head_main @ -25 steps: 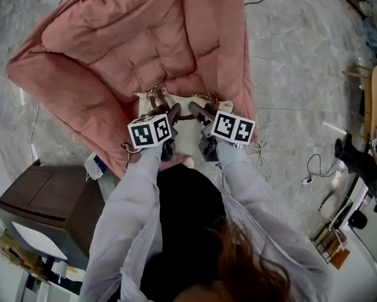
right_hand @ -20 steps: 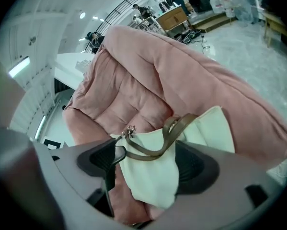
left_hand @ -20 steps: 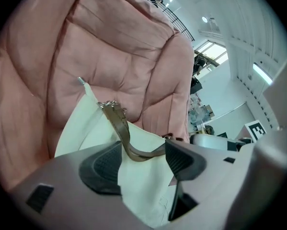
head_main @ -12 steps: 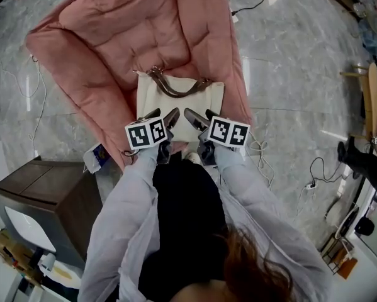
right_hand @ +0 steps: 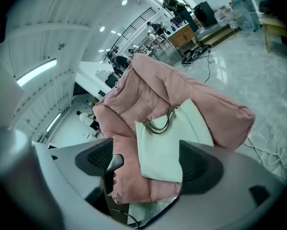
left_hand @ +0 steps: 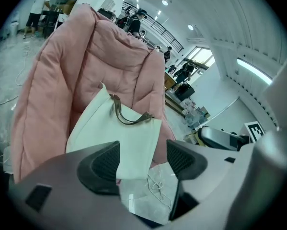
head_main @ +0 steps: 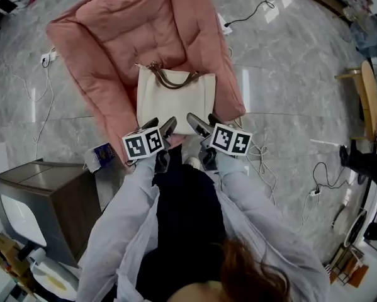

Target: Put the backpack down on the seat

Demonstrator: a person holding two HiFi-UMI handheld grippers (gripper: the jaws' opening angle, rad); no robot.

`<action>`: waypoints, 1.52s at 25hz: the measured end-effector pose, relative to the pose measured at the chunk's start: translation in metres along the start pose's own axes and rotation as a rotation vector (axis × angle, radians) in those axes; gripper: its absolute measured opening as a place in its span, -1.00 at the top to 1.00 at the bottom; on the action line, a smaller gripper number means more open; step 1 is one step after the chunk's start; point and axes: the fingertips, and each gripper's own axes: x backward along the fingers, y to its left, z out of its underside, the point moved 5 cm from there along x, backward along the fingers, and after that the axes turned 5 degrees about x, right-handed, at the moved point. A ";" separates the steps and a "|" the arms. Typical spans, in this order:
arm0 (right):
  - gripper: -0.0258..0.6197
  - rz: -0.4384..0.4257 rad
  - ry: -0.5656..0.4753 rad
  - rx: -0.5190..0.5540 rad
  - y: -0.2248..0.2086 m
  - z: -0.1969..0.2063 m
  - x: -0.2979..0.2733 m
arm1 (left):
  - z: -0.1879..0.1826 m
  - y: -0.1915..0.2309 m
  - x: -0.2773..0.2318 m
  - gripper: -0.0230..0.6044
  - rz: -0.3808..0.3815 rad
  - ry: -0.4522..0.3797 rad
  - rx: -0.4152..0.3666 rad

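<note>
You had both claws released. In the left gripper view, the left gripper [left_hand: 142, 162] showed its two dark pads spread wide with nothing pressed between them. The jaws had just been opening, and only the lower corner of the backpack [left_hand: 114, 133] and some floor showed through the gap, farther off. The right gripper view told the same of the right gripper [right_hand: 145, 164]: jaws just opened, pads well apart, gripping nothing, with the backpack [right_hand: 167, 147] seen beyond them.

In the head view, the left gripper [head_main: 162, 123] and right gripper [head_main: 202, 119] sat side by side just below the middle of the frame. Both pointed up the picture toward the backpack [head_main: 175, 99] and were clear of it.

The backpack was cream-coloured and rested on the pink padded seat [head_main: 106, 55], in the upper middle of the frame. Its brown handles [head_main: 172, 77] were at its top edge, toward the backrest. Its bottom edge lay near the front of the cushion, just above your jaw tips in the picture. In both gripper views it leaned back against the quilted backrest [left_hand: 52, 90] with the handles uppermost.

A dark cabinet [head_main: 43, 200] stood at the lower left of the head view, and loose cables [head_main: 264, 162] trailed over the grey floor [head_main: 289, 87] to the right of the seat.
</note>
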 end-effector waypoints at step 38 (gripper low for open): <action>0.02 -0.066 -0.440 0.476 0.104 0.005 0.199 | -0.002 -0.126 0.215 0.53 0.095 -0.513 -0.517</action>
